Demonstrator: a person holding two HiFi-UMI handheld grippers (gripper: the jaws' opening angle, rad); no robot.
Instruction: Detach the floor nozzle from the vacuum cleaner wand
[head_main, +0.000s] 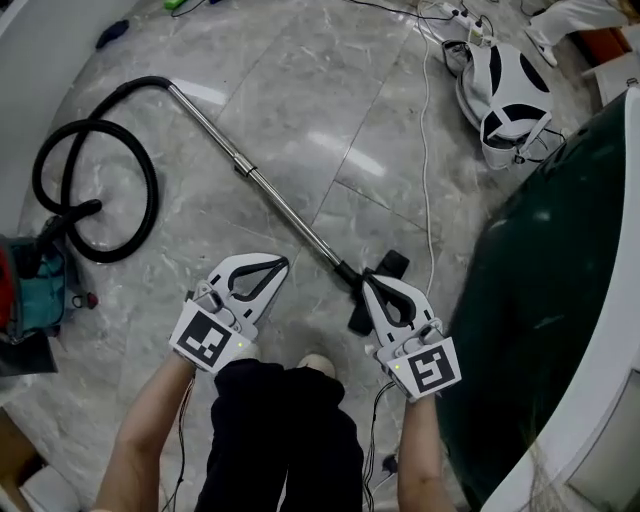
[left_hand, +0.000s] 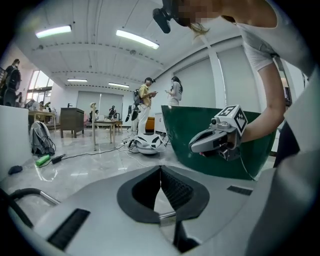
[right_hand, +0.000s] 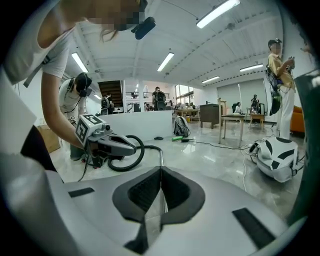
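— Both grippers: how do the jaws stand?

— Pressed fully together on my screens. The left gripper (head_main: 280, 265) has its pads meeting in one thin seam with nothing caught between them. The right gripper (head_main: 369, 284) is the same, closed and empty.

— Where's the nozzle?

— The floor nozzle (head_main: 392, 263) is black and lies on the marble floor (head_main: 300, 90), just ahead of the person's shoe (head_main: 318, 364). It sits on the near end of the wand (head_main: 280, 200), not detached. In the head view my right gripper's tip lies over the spot where the wand meets the nozzle and covers part of it. I can't tell whether it touches.

— And your left?

— It's to the left of the wand, apart from it, over bare floor.

— The rest of the vacuum?

— The wand runs away up-left to a black hose (head_main: 100, 190). The hose coils in a loop and ends at the vacuum body (head_main: 35, 290), teal and red, at the left edge. In the right gripper view the wand lines up straight beyond the closed jaws.

— Anything close by?

— A dark green curved panel (head_main: 540, 300) with a white rim fills the right side. A thin white cable (head_main: 428, 170) crosses the floor beside the nozzle toward a white machine (head_main: 510, 95) at top right.
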